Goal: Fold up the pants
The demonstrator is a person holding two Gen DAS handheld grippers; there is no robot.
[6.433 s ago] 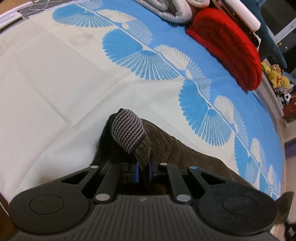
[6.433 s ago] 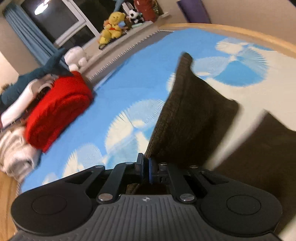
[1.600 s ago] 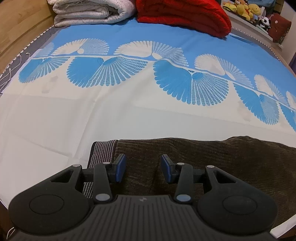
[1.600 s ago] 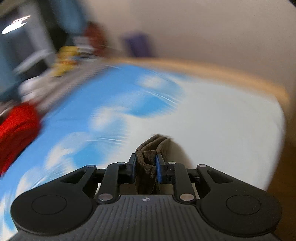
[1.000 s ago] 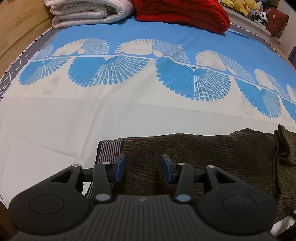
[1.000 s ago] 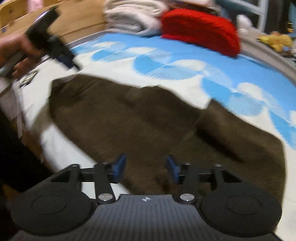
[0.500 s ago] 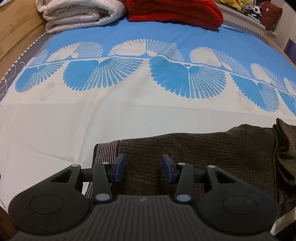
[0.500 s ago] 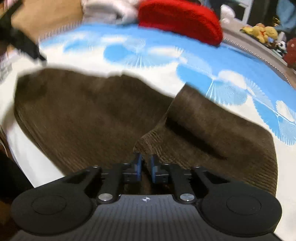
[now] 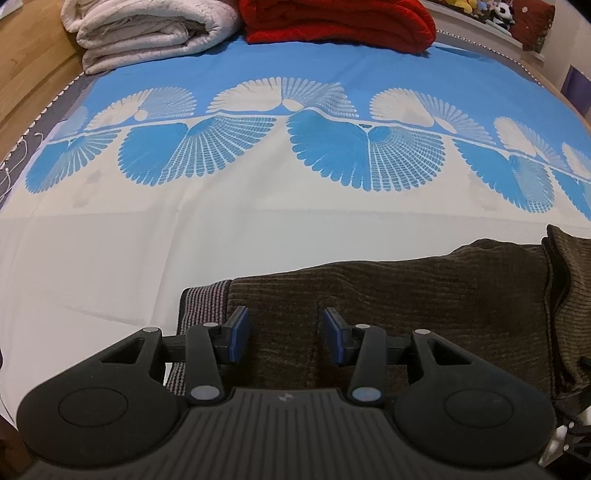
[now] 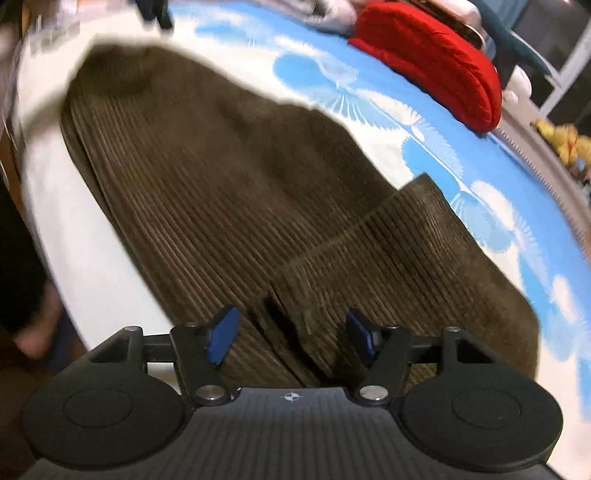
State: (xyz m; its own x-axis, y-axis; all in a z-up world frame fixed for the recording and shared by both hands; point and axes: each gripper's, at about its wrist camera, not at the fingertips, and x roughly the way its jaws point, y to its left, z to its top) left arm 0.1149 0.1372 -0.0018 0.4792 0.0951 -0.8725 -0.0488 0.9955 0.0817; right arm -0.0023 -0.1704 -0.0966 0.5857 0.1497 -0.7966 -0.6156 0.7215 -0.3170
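the bed (image 9: 258, 229) is the big thing here, blue and cream fan-print sheet, and the pants (image 10: 229, 192) lie flat on the cream part right at its near edge, with one end folded over on top of itself. that near edge is my worry: the cloth sits so close to it that any pull toward the person could drag the stack off, and the loose flap looks ready to slide open if it's nudged sideways. corduroy on itself probably grips ok, but the fold line isn't square yet, far as i can tell.

room-wise there's loads of bare sheet beyond the pants, toward the red blanket (image 9: 336, 22) and white blanket (image 9: 147, 33) stacked well away at the far side. so pushing away from the edge seems safer.

right hand-held gripper (image 10: 290, 338) is opening over the folded end, hem between the pads but not pinched. left hand-held gripper (image 9: 282, 338) is spread, nothing gripped, over the pants beside the striped band (image 9: 201, 306).
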